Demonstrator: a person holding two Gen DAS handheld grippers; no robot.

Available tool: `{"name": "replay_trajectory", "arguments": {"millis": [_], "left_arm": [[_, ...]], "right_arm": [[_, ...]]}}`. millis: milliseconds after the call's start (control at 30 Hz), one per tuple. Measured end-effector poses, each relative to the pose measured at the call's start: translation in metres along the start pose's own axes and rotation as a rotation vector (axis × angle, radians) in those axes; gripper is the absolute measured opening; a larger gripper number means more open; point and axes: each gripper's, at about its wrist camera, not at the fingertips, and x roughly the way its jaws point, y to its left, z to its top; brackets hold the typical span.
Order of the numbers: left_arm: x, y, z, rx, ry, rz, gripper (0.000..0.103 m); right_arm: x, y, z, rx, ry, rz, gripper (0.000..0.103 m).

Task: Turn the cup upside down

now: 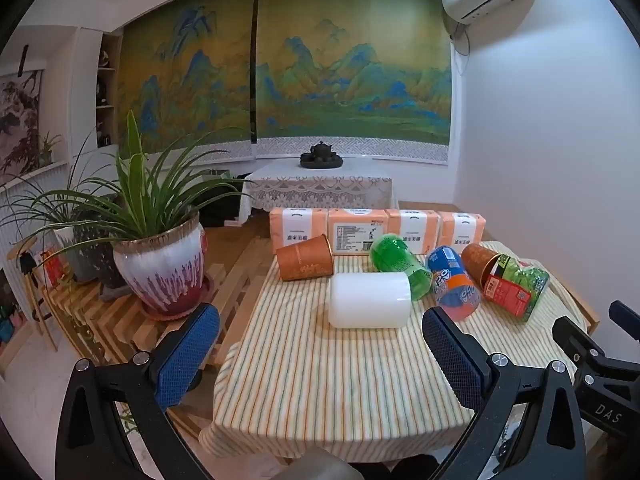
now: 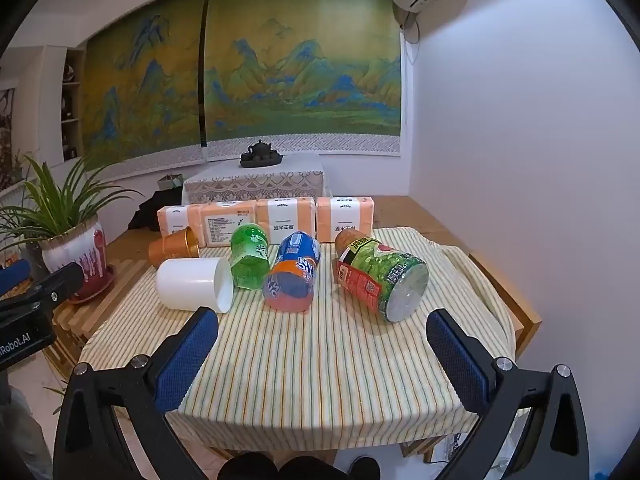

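Note:
A white cup [image 1: 370, 300] lies on its side on the striped tablecloth [image 1: 320, 380], mouth to the right; it also shows in the right wrist view [image 2: 192, 285]. An orange paper cup [image 1: 306, 258] lies on its side behind it, also in the right wrist view [image 2: 174, 248]. A second orange cup [image 1: 480, 262] lies at the right, with a green-labelled bottle [image 1: 516, 286] reaching into its mouth. My left gripper [image 1: 320, 340] is open and empty, short of the white cup. My right gripper [image 2: 322, 340] is open and empty, in front of the bottles.
A green bottle [image 2: 250, 258], a blue-orange bottle [image 2: 294, 276] and the green-labelled bottle [image 2: 380, 276] lie on the cloth. Several tissue packs [image 2: 266, 220] stand behind them. A potted plant [image 1: 160, 260] stands left of the table. A white wall [image 2: 520, 160] is at the right.

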Motion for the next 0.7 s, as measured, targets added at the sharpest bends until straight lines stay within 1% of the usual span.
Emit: {"name": "replay_trajectory", "arguments": {"millis": [167,367,700], "left_arm": [[0.0020,-0.0047,0.0011,0.002,0.008,0.005,0.103],[-0.0006,-0.0001,-0.0003,-0.015,0.007,-0.009,0.103],[0.0048,-0.0001,-0.0035,-0.001,0.012,-0.004,0.103]], "right_arm": [[0.0000,0.0006,0.0007,-0.002,0.003,0.002,0.103],[0.0002,0.0011,-0.0001,-0.004,0.001,0.000,0.103],[-0.0018,-0.0015,0.0010,-0.003,-0.005,-0.004,0.103]]}}
